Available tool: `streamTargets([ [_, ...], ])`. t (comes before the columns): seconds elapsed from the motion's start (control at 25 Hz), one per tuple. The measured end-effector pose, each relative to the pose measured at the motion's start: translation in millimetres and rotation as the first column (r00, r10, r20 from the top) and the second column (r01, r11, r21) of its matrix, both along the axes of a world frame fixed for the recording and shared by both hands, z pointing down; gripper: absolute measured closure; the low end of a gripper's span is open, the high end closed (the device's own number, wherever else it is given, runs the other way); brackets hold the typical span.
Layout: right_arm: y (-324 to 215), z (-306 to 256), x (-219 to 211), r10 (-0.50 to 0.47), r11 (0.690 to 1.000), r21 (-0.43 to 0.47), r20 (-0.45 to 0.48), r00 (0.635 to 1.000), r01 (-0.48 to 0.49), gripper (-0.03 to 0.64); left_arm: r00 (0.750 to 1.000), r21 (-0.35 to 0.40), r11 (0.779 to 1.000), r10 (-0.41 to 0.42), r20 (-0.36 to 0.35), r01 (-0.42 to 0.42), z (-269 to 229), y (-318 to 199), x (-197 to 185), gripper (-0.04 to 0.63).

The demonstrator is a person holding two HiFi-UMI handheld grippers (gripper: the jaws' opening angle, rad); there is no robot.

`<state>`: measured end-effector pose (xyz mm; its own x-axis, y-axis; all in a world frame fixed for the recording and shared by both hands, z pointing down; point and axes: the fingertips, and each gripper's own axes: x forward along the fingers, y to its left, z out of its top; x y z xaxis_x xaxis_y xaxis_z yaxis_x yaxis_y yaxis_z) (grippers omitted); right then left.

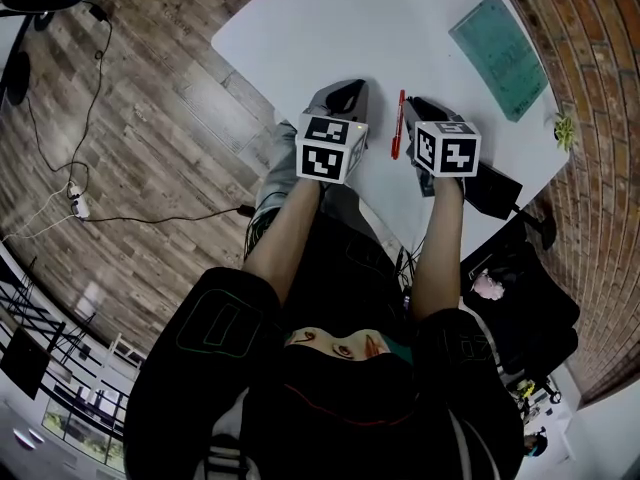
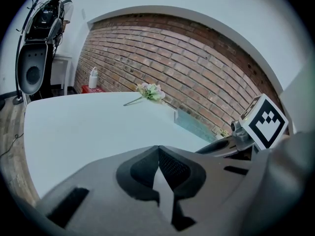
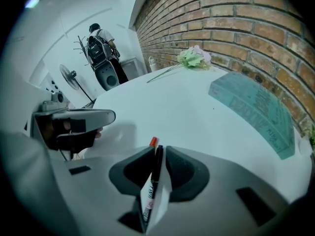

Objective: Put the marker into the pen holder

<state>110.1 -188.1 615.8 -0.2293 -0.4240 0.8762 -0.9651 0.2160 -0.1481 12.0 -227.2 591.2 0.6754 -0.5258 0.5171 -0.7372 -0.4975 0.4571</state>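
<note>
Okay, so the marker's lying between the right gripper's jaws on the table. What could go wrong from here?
1. The marker lies off-centre between the open jaws of the right gripper, with neither pad pressing on it. Closing may roll or skew it on the smooth table.
2. No pen holder shows in any view, so the drop-off spot can't be checked.
3. The left gripper, shut and empty, sits close by and might get bumped during the lift.
</note>
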Motion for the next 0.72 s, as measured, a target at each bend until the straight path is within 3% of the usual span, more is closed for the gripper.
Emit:
streamTargets([
  [0.4, 2, 3, 1, 0.023, 0.999, -0.022, -0.048, 0.999, -0.024, 0.563, 1.000, -0.001, 1.000, 0.014, -0.004, -0.014, 0, -5, 2, 0.586],
  [0.72, 3, -21, 2, 0.079, 0.995, 0.062, -0.030, 0.996, -0.077, 0.565, 1.000, 0.017, 0.999, 0.028, -0.007, -0.027, -9, 4, 8, 0.586],
])
